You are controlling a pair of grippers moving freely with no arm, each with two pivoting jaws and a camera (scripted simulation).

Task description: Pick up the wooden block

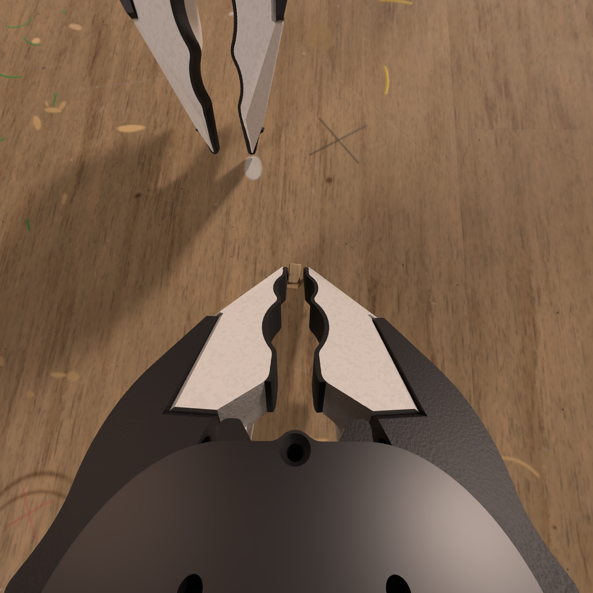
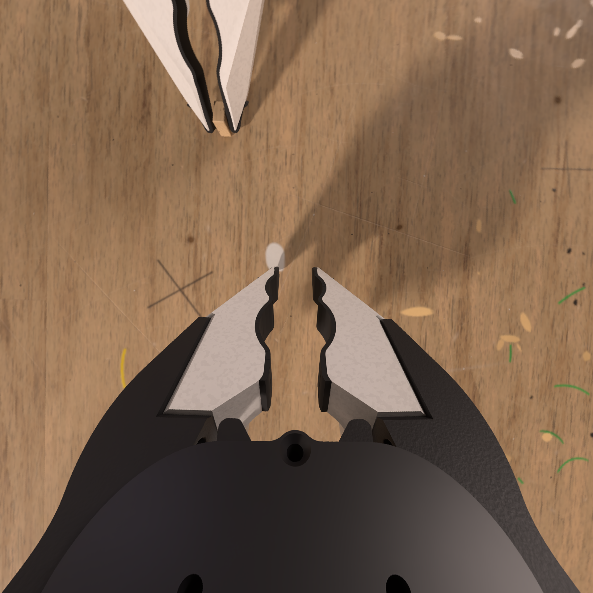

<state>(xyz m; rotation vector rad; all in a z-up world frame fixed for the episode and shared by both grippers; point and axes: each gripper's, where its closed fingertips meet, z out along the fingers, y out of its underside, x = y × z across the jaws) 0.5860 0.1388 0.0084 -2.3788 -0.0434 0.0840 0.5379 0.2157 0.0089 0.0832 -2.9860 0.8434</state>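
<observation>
wooden tabletop, the largest surface, fills both views and no edge of it shows in either; i see no brand, label or readable writing on it, only a thin dark pencilled cross, a fainter red cross and scattered pale, green and yellow flecks. the boards around the pencilled cross lie open on every side.

left gripper, dark body with pale fingers, sits just below the pencilled cross in my left wrist view; in the right wrist view it enters from the top edge. its jaws are drawn in and pinch the wooden block at the very tips.

right gripper has its tips just right of the pencilled cross; its jaws stand a little apart with bare wood between them, gripping nothing. from the left wrist view it hangs tip-down, left of the cross, casting long shadows.

white oval spot lies on the boards beside the right gripper's tips, left of the pencilled cross.

wooden block, smallest, is a light tan piece held between the left fingertips; the right wrist view alone shows its pale end face projecting past the tips. whether it touches the tabletop i cannot tell.
</observation>
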